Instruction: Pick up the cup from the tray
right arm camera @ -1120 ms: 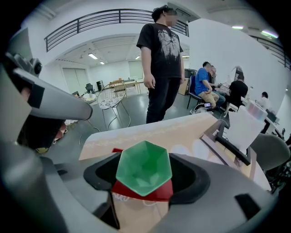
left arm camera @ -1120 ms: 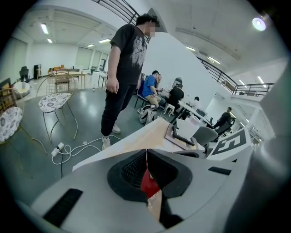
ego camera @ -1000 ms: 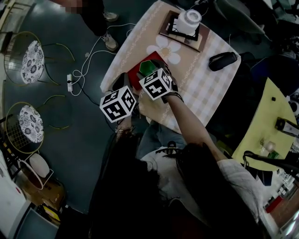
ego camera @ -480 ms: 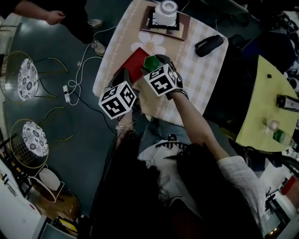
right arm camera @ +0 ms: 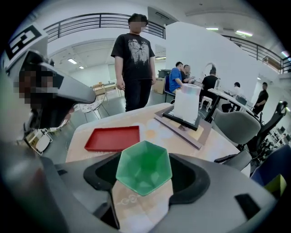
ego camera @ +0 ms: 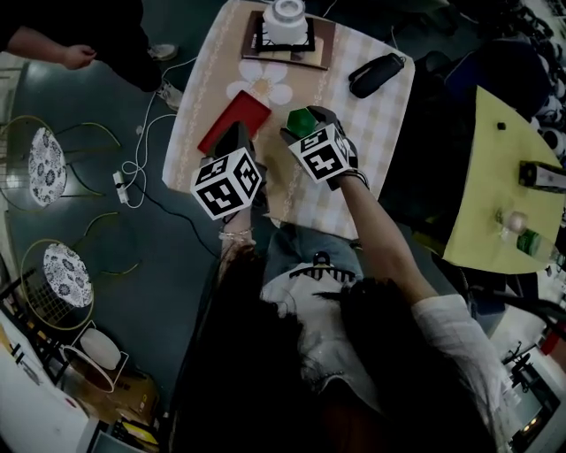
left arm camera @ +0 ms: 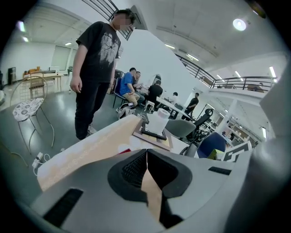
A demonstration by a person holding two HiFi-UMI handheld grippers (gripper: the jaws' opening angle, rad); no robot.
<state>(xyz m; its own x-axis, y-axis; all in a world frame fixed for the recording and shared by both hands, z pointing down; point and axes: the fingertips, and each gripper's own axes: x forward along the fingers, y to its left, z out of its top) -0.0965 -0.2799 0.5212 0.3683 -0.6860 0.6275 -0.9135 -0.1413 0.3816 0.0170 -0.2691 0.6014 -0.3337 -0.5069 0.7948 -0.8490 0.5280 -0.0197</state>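
Note:
A green six-sided cup (right arm camera: pixel 143 167) sits between the jaws of my right gripper (right arm camera: pixel 144 172), which is shut on it and holds it above the checked tablecloth. From the head view the cup (ego camera: pixel 303 120) and right gripper (ego camera: pixel 306 126) are just right of the red tray (ego camera: pixel 235 121), apart from it. The tray (right arm camera: pixel 112 138) is flat and has nothing in it. At the tray's near edge is my left gripper (ego camera: pixel 237 134). In its own view the left gripper (left arm camera: pixel 146 157) has its pads meeting, with nothing between them.
At the table's far end a white cylinder (ego camera: pixel 285 16) stands on a dark board. A black case (ego camera: pixel 376 72) lies at the far right. A person (left arm camera: pixel 96 63) stands beyond the table's left side. Wire chairs (ego camera: pixel 49 155) and a cable are on the floor at left; a yellow table (ego camera: pixel 495 177) is at right.
My right gripper has carried the cup from over the tray to the right, off its edge. The left gripper stays by the tray's near edge. The head camera has shifted.

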